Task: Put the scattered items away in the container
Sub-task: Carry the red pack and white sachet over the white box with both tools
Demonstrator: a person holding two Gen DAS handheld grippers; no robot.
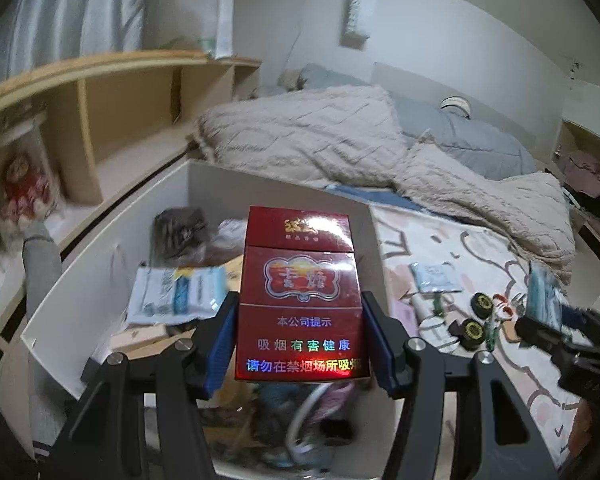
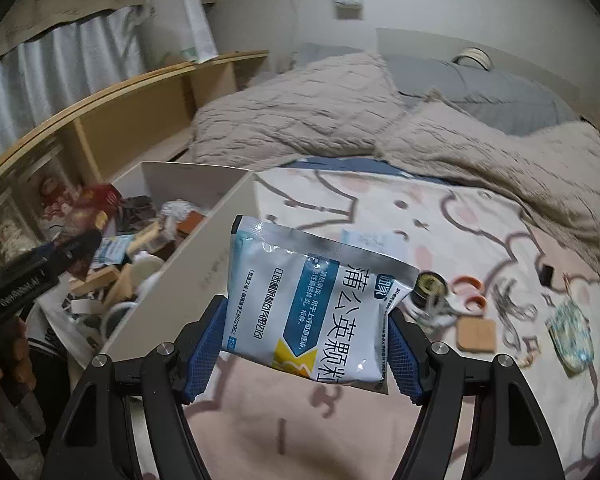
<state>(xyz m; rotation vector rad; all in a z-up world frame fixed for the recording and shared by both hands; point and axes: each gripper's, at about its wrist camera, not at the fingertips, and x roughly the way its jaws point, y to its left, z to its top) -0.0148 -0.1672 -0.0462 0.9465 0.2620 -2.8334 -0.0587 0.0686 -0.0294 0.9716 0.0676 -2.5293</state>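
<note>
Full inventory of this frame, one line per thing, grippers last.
cigarette pack: 1, red, in left gripper above box
sachet: 1, white-blue, in right gripper above bed
box: 1, white, on the bed's left side, full of clutter
tape rolls: 2, black, on bedsheet
scissors: 1, orange handles, on bedsheet
square pad: 1, tan, on bedsheet
blanket: 1, beige, far end of bed
left gripper: black, blue pads
right gripper: black, blue pads

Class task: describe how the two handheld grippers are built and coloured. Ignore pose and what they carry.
Both the left gripper and right gripper have black angular linkage arms with silver round bolts and blue textured pads. The left gripper's black body carries white lettering, seen from the right wrist.
</note>
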